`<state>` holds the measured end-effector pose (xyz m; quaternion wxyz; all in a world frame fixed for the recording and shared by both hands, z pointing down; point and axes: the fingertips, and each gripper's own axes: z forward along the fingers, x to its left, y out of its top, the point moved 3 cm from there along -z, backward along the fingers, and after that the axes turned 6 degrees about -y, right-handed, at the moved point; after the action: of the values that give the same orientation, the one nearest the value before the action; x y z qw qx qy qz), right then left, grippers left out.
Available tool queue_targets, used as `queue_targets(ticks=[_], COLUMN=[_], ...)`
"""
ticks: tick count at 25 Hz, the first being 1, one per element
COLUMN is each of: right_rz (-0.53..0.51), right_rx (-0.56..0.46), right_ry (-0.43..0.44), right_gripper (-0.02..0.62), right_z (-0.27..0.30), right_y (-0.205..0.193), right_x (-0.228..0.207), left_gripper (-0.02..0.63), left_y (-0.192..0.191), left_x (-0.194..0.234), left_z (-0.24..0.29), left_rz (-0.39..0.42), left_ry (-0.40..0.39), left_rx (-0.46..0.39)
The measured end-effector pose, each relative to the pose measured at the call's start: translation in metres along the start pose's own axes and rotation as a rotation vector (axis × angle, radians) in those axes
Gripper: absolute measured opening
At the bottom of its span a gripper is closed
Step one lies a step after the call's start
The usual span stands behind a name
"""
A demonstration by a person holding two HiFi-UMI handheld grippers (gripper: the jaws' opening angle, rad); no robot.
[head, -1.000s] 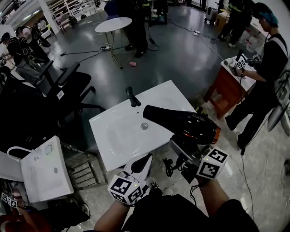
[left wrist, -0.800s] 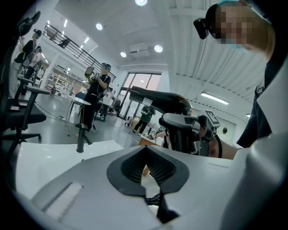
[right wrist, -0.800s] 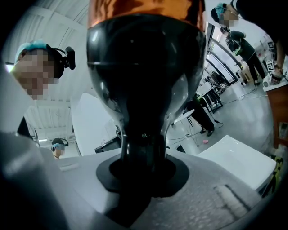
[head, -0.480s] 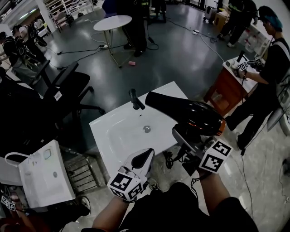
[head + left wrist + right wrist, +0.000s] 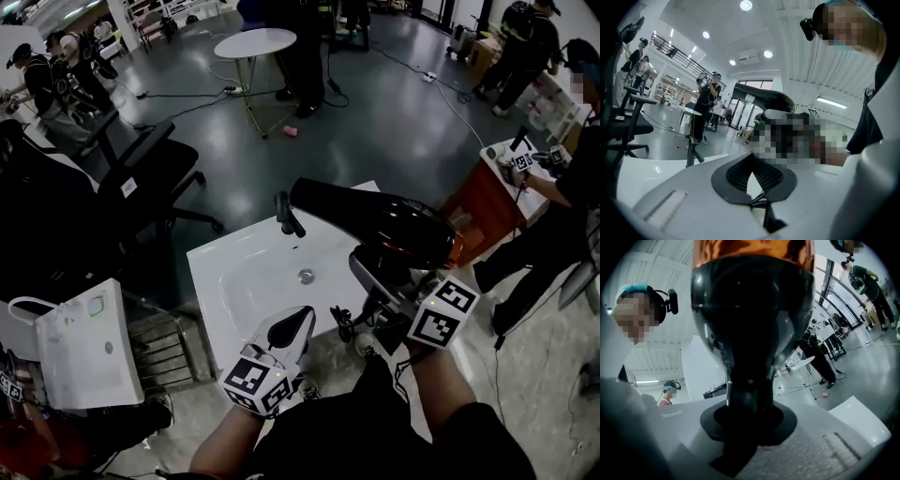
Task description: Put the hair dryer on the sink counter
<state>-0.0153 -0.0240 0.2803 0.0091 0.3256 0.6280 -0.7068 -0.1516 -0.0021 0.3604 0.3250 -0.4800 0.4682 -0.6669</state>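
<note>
A glossy black hair dryer (image 5: 380, 223) hangs level over the right part of the white sink counter (image 5: 230, 281), with its nozzle near the black faucet (image 5: 286, 216). My right gripper (image 5: 377, 274) is shut on its handle from below. In the right gripper view the handle (image 5: 745, 380) stands clamped between the jaws of the right gripper (image 5: 747, 423), and the body fills the top. A cord (image 5: 345, 323) dangles under it. My left gripper (image 5: 296, 325) hovers at the counter's near edge, shut and holding nothing. From the left gripper view, the left gripper (image 5: 752, 164) looks across the counter toward the dryer (image 5: 764, 93).
A second small white basin (image 5: 89, 342) sits at the left on a rack. Black office chairs (image 5: 141, 178) stand behind it and a round table (image 5: 253, 42) is further back. A red cabinet (image 5: 483, 202) and a person stand at the right.
Both grippers have moved forward toward the sink. The hair dryer has travelled with the right one and now reaches further over the counter, closer to the faucet.
</note>
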Motion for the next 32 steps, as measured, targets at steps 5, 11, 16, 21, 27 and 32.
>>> queue_targets(ticks=[5,11,16,21,27,32], right_rz=[0.006,0.006,0.031,0.051,0.082,0.104], right_rx=[0.056,0.140,0.197,0.246,0.299,0.340], right_ry=[0.088,0.186,0.242,0.297,0.350,0.369], right_gripper=[0.072,0.072,0.072,0.072,0.072,0.073], right_z=[0.022,0.046,0.057,0.066,0.078,0.082], right_y=[0.010,0.014,0.014,0.011,0.006,-0.006], right_x=[-0.035,-0.074,-0.104,-0.128,-0.154,-0.173], left_gripper=[0.003,0.003,0.003,0.003,0.003,0.003], left_y=[0.003,0.004,-0.001,-0.006,-0.010,-0.016], left_x=[0.014,0.021,0.022,0.021,0.022,0.022], left_z=[0.030,0.063,0.087,0.109,0.129,0.140], left_rz=[-0.021,-0.034,-0.050,-0.068,-0.090,-0.100], left_ry=[0.103,0.201,0.278,0.336,0.397,0.435], left_rx=[-0.037,-0.055,-0.065,-0.072,-0.075,-0.076])
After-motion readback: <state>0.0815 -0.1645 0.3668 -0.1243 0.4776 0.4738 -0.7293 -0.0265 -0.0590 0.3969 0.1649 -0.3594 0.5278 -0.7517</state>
